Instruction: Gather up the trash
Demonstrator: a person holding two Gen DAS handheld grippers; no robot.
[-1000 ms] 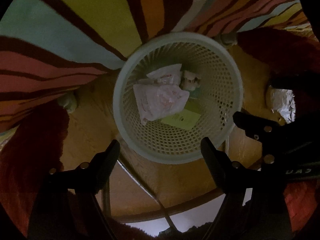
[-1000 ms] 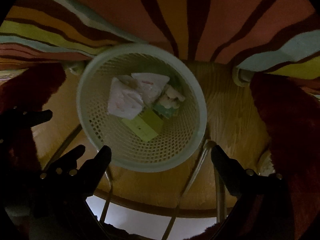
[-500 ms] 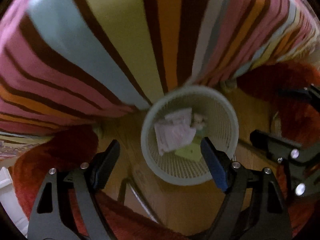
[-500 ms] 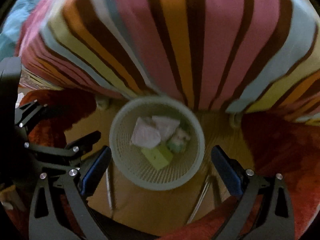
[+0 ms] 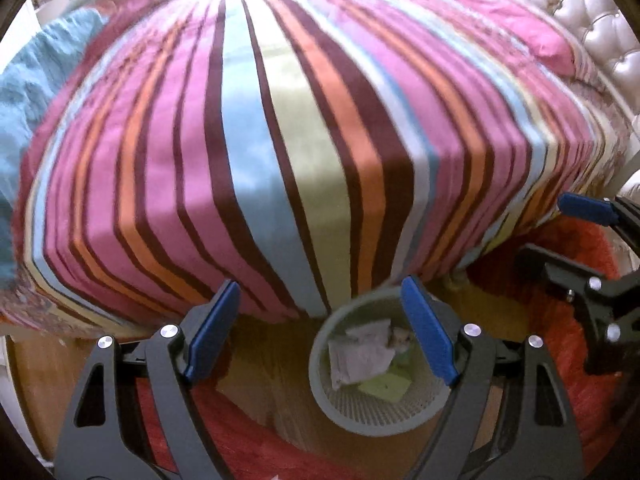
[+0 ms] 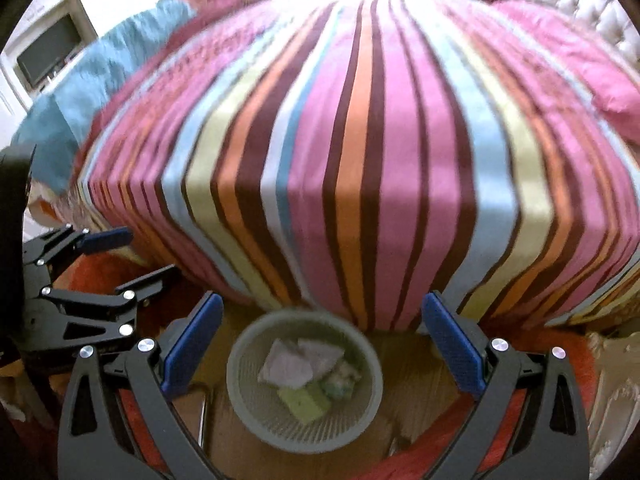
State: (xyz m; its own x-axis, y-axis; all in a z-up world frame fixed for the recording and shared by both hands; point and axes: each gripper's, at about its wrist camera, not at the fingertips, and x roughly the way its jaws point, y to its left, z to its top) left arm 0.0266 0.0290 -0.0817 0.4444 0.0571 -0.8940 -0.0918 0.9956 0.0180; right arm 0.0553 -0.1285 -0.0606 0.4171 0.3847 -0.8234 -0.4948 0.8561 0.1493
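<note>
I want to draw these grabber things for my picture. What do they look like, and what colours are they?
Both look alike. The left gripper has two black plastic arms with triangle-shaped holes and shiny silver screw heads. Its fingers are flat, long and bright blue on the inside. The right gripper is the same: black frame, silver screws, blue pads. No cables, sleeves or markings show.

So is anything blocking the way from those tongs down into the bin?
Nothing visible does. Both the right tongs and left tongs are open and empty above the basket, whose top is uncovered; crumpled paper already lies inside.
</note>
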